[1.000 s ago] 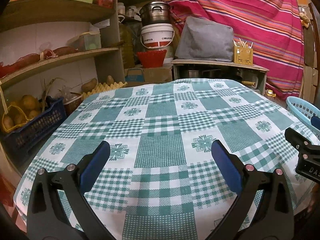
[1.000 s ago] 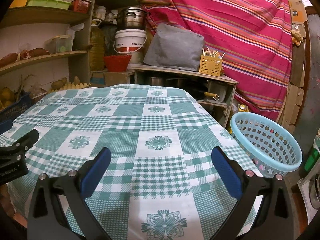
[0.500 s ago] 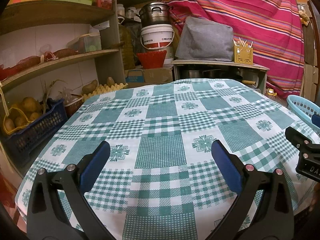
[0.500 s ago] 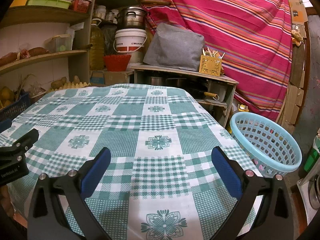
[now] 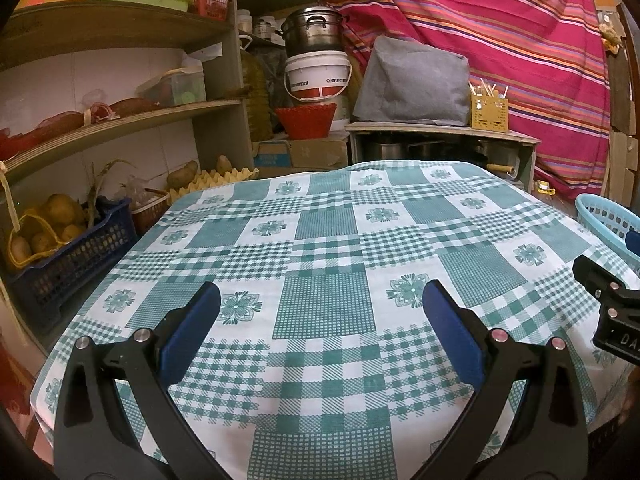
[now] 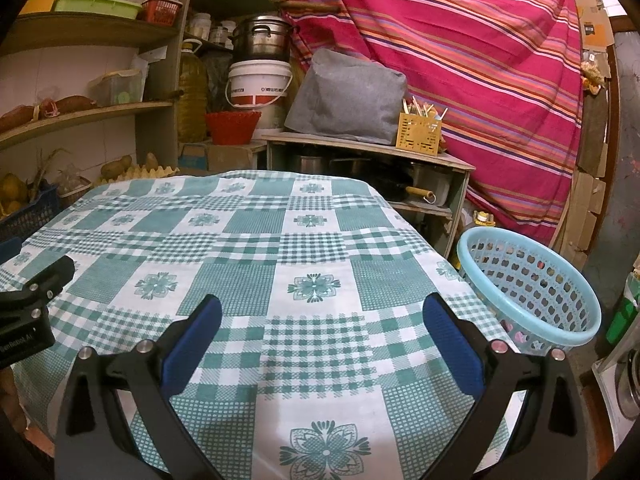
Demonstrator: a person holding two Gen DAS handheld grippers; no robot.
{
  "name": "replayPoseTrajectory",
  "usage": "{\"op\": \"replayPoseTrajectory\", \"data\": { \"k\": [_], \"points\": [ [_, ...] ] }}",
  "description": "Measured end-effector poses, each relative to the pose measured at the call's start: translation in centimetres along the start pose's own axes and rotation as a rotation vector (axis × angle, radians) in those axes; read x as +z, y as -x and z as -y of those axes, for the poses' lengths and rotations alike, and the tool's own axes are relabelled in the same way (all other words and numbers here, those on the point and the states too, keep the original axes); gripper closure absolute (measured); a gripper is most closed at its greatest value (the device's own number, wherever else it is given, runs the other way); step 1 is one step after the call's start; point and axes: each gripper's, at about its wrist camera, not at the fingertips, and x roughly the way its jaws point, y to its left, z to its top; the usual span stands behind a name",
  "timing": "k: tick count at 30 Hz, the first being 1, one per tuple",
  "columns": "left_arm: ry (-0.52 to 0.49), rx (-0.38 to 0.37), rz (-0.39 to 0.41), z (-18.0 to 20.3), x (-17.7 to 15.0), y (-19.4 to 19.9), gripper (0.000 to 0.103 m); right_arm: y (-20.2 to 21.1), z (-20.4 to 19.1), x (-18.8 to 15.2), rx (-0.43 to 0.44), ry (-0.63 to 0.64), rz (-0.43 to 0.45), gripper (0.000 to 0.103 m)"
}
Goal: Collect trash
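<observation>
No trash visible on the bench [image 5: 328,312] in either view: the green check cloth is bare right out to its edges. Whatever's been collected sits in the blue basket [image 6: 532,280], off the bench's right side and lower than the top; small pinkish bits show through its mesh, can't tell what. My read: task is at or near its end, or the next piece lies outside both views. To do this step well: sweep both cameras along the bench edges and the floor by the basket before committing to any reach, and keep the tongs spread so a grab needs no re-opening. If something turns up on the right, take it with the right since the basket is on that side; a drop should go over the rim, not against the tilted wall. Left tongs [image 5: 320,320]: wide, empty, hovering over the near-left part of the cloth, aimed level toward the back shelves [image 5: 120,120]. Right tongs [image 6: 322,320]: wide, empty, over the near-right part, roughly parallel with the left. Each unit's tip shows at the edge of the other's view, so they're side by side, apart, not touching.
</observation>
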Motion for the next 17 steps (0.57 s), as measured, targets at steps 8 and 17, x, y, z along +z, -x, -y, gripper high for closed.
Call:
{"op": "replayPoseTrajectory", "data": {
  "k": [8,17],
  "points": [
    [0.005,0.005,0.021,-0.28,0.43,0.42,0.005,0.20,0.11,0.17,-0.006,-0.001,0.006,0.005],
    [0.012,0.000,0.023,-0.32,0.35,0.49,0.005,0.19,0.26,0.24,-0.008,-0.002,0.007,0.005]
  ]
}}
